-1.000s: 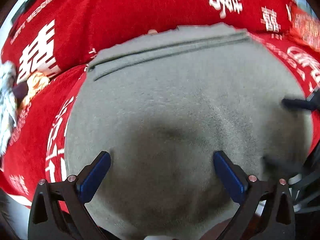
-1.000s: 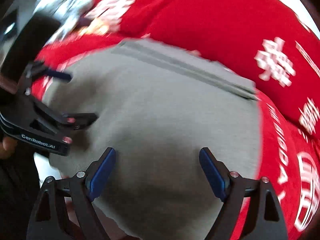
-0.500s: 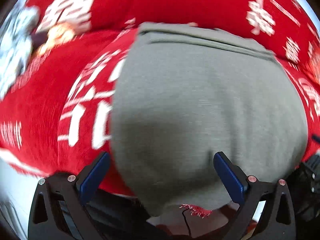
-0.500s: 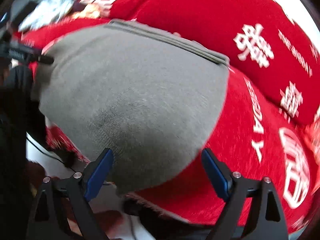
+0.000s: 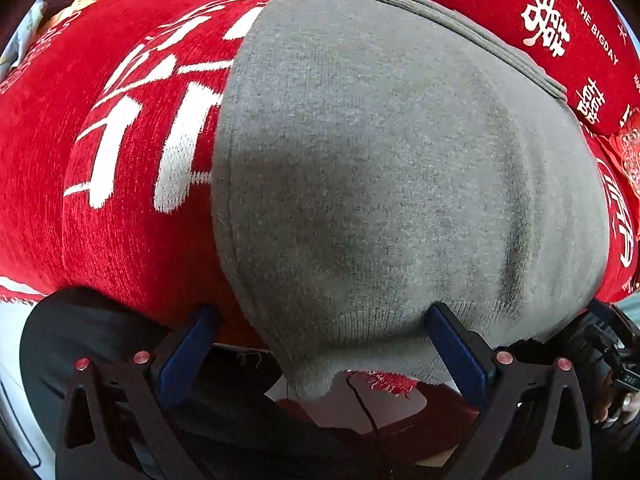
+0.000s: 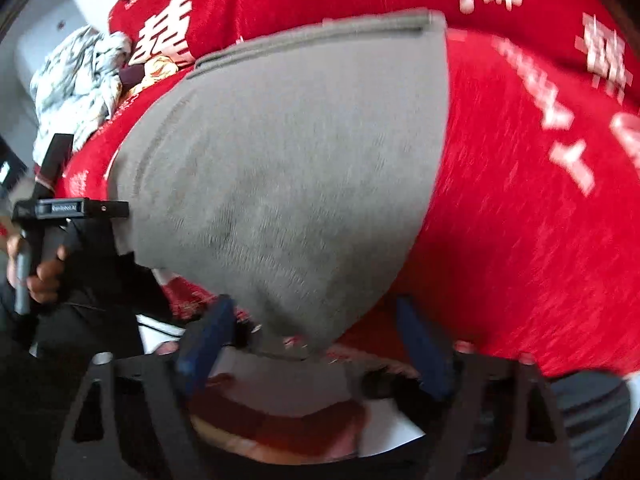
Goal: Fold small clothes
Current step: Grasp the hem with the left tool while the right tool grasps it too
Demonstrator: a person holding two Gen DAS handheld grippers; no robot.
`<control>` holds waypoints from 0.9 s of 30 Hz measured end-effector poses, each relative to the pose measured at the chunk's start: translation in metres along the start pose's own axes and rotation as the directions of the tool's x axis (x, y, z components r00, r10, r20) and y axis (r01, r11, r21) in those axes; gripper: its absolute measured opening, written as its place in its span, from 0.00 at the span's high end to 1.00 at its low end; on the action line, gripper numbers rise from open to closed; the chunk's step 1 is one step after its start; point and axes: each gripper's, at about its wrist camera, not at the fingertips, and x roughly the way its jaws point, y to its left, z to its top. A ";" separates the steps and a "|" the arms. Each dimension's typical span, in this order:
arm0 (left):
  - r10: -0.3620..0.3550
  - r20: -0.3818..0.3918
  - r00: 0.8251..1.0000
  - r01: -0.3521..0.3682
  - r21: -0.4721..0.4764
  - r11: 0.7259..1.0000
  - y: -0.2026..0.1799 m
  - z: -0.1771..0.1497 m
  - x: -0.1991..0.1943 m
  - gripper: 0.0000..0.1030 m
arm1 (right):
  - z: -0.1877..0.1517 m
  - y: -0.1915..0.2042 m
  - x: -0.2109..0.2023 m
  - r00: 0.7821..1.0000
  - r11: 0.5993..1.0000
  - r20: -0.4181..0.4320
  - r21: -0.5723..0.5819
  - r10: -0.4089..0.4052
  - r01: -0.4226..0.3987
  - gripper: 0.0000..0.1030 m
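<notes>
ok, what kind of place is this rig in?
Probably a home, likely a sofa or bed: a red chenille cover with white wedding characters, a grey knit garment spread on it, and crumpled laundry piled beside it.

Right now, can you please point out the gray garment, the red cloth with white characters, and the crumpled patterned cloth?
gray garment [image 5: 400, 184]: left wrist view, middle of its flat knit surface.
red cloth [image 5: 120, 240]: left wrist view, bare red part left of the garment.
crumpled patterned cloth [image 6: 76, 80]: right wrist view, middle of the bundle.
</notes>
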 end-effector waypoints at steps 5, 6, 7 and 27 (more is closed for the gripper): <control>0.011 -0.032 0.999 -0.009 0.048 0.999 -0.020 -0.005 0.007 0.08 | -0.001 -0.009 0.006 0.996 0.992 0.016 0.087 0.093 -0.094 0.24; 0.016 -0.024 1.000 -0.014 0.060 0.998 -0.025 -0.006 0.006 0.17 | -0.002 -0.009 0.007 0.994 0.990 0.014 0.093 0.108 -0.109 0.36; 0.009 -0.014 1.000 -0.008 0.069 0.998 -0.028 -0.008 0.002 0.22 | -0.002 -0.011 0.009 0.993 0.988 0.007 0.102 0.116 -0.116 0.47; -0.216 0.237 0.947 0.210 0.052 0.976 -0.031 0.073 -0.068 0.88 | 0.099 -0.016 -0.034 0.950 0.976 0.277 0.119 0.145 -0.184 0.93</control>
